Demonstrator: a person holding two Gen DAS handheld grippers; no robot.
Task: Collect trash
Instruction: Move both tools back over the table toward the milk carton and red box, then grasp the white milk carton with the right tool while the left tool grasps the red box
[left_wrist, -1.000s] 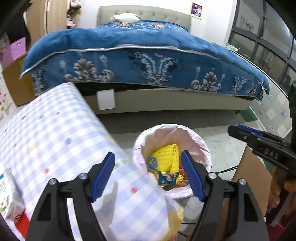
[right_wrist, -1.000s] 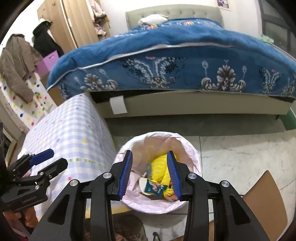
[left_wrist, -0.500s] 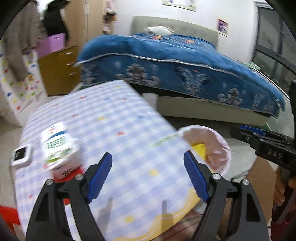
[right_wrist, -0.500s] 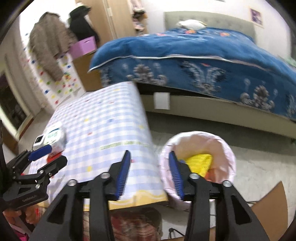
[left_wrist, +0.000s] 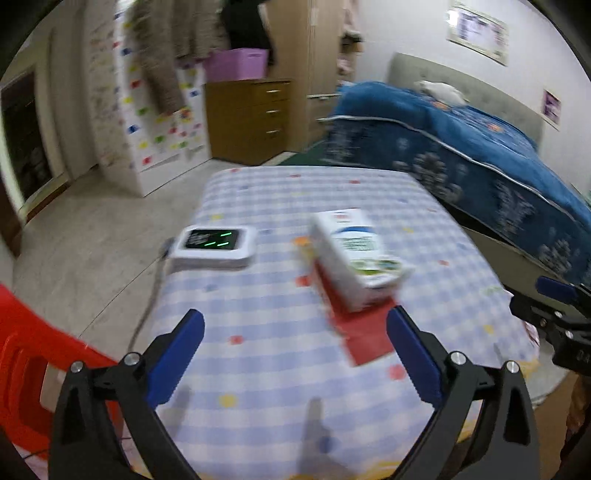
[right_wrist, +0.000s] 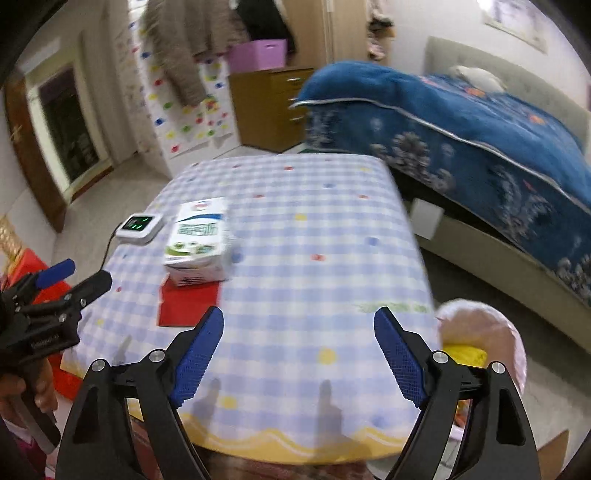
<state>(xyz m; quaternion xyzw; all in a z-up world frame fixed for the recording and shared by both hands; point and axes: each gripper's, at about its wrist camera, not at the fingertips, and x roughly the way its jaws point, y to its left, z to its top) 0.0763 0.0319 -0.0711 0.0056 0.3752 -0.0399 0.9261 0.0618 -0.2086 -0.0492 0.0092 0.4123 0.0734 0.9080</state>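
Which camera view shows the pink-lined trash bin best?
The right wrist view: the trash bin shows its pink liner and yellow trash inside, beside the table. In the left wrist view only a pink sliver appears.

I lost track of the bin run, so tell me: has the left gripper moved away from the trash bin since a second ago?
Yes. The left gripper, jaws opening and empty, has swung from above the bin to over the checked table, facing the milk carton.
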